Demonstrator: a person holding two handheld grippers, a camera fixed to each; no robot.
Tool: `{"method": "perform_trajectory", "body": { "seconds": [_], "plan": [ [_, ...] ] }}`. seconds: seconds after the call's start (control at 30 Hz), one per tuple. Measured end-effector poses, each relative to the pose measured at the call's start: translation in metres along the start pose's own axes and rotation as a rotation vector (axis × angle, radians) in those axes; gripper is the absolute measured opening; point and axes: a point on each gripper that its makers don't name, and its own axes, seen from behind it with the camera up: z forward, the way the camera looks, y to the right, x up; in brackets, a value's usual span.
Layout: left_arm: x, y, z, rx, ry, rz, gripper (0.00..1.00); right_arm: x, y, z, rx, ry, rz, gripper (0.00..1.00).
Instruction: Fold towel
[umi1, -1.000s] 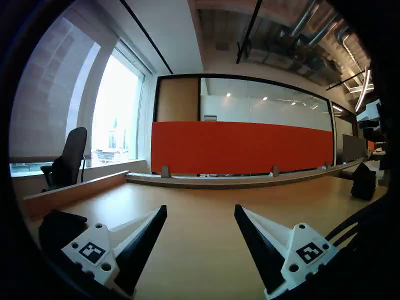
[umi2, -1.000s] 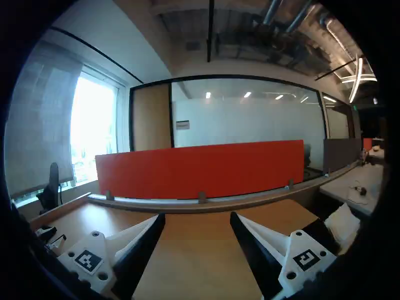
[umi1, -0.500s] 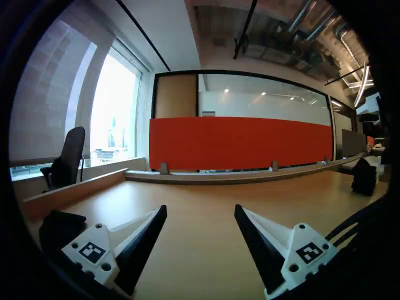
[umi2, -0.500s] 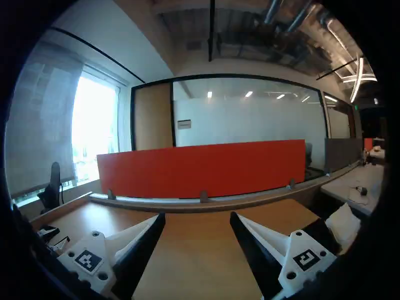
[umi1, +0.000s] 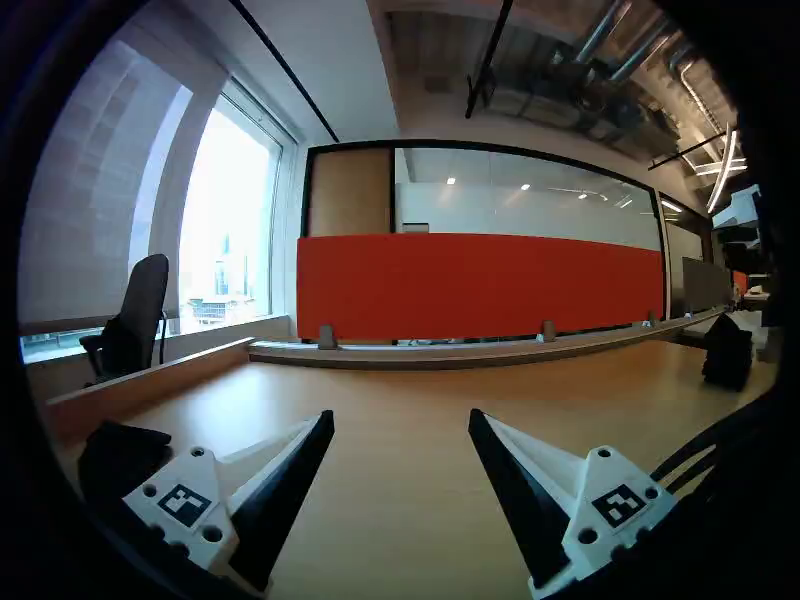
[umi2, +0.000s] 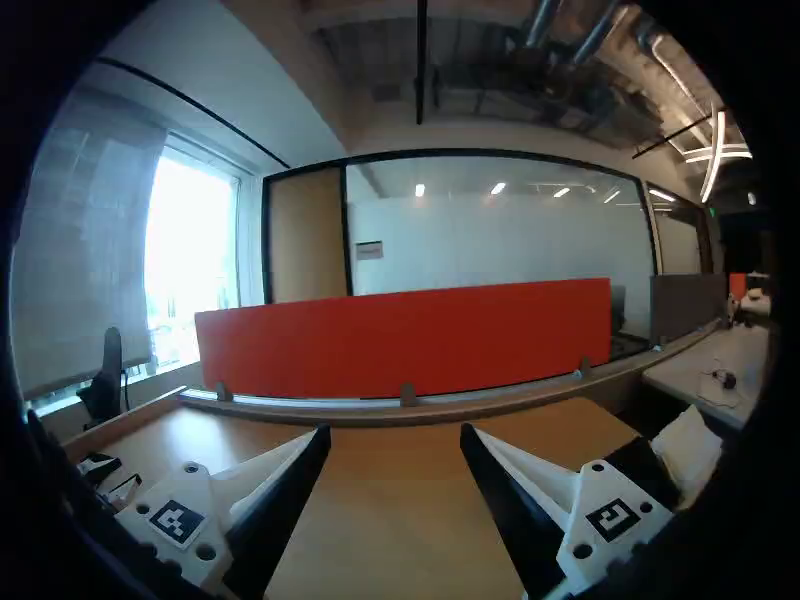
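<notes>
My left gripper (umi1: 400, 418) is open above a light wooden desk (umi1: 400, 390), with nothing between its black-and-white fingers. My right gripper (umi2: 393, 432) is also open over the same kind of desk top (umi2: 400, 500), and its gap is bare. A white, soft-looking thing (umi2: 697, 440) lies at the right edge of the right gripper view, behind the right finger; I cannot tell whether it is a towel.
A red partition (umi1: 480, 285) runs along the desk's far edge. A black object (umi1: 727, 352) sits at the right and another (umi1: 120, 450) at the left, by the finger. An office chair (umi1: 135, 320) stands by the window. A neighbouring white desk (umi2: 710, 365) lies right.
The left gripper view has tipped down a little, so the red partition sits slightly higher in it. Both grippers remain open and nearly still.
</notes>
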Motion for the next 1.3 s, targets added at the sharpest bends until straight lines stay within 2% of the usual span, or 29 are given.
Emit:
{"method": "perform_trajectory", "body": {
  "seconds": [0.27, 0.77, 1.07, 1.3],
  "plan": [
    [-0.001, 0.001, 0.001, 0.001, 0.0, 0.001, 1.0, 0.0, 0.011, -0.001, -0.008, 0.005, -0.007, 1.0],
    [-0.003, 0.002, 0.001, 0.001, 0.0, 0.001, 1.0, 0.012, 0.044, 0.001, -0.059, 0.085, -0.088, 1.0],
    [-0.003, 0.002, 0.001, 0.001, 0.001, 0.0, 1.0, -0.021, 0.06, -0.001, -0.086, 0.076, -0.104, 1.0],
    [-0.004, 0.002, 0.001, 0.001, 0.0, 0.0, 1.0, -0.054, 0.067, 0.0, -0.08, 0.074, -0.072, 1.0]
  ]
}}
